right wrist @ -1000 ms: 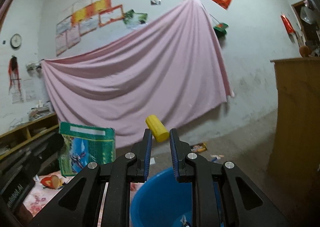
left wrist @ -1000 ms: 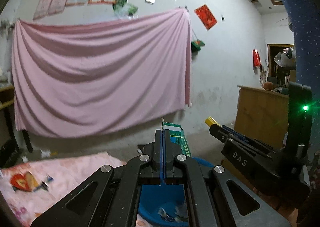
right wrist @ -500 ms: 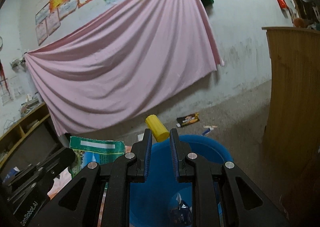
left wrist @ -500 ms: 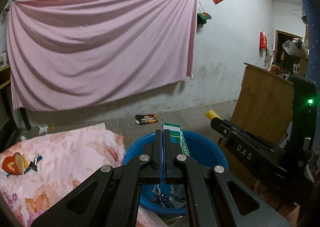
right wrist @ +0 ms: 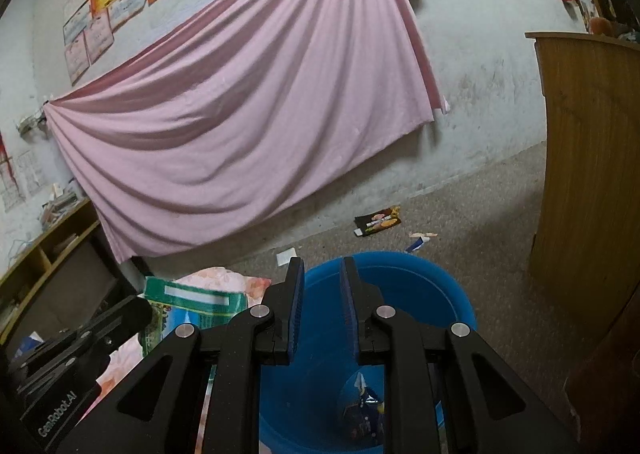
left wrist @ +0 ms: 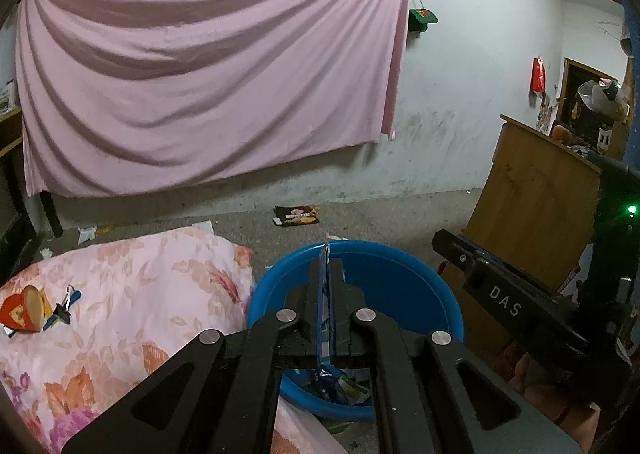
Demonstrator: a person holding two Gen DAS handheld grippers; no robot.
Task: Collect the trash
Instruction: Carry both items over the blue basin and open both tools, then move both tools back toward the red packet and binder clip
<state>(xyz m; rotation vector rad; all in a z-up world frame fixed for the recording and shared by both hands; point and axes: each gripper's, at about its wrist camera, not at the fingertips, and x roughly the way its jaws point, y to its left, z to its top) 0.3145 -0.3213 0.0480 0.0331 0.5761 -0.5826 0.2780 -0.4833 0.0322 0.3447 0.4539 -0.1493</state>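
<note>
Left claw (left wrist: 325, 264): mine, clamped on flat green printed packet (right wrist: 192, 304) over round blue plastic basin (left wrist: 400, 278).
Right claw (right wrist: 322, 268): parted, empty.
Remaining: black foil wrapper (left wrist: 297, 215) beyond basin.

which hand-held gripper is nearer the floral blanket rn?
Left. The left hand-held gripper is at the floral blanket's edge, beside the blue basin; the right hand-held gripper is over the basin, farther off.

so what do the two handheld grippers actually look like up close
Both are matte black, with slotted linkage arms, round silver pivot screws and blue finger pads. The left gripper looks the same as the right gripper. One body reads "DAS" beside a green light; the other reads "GenRobot.AI".
</note>
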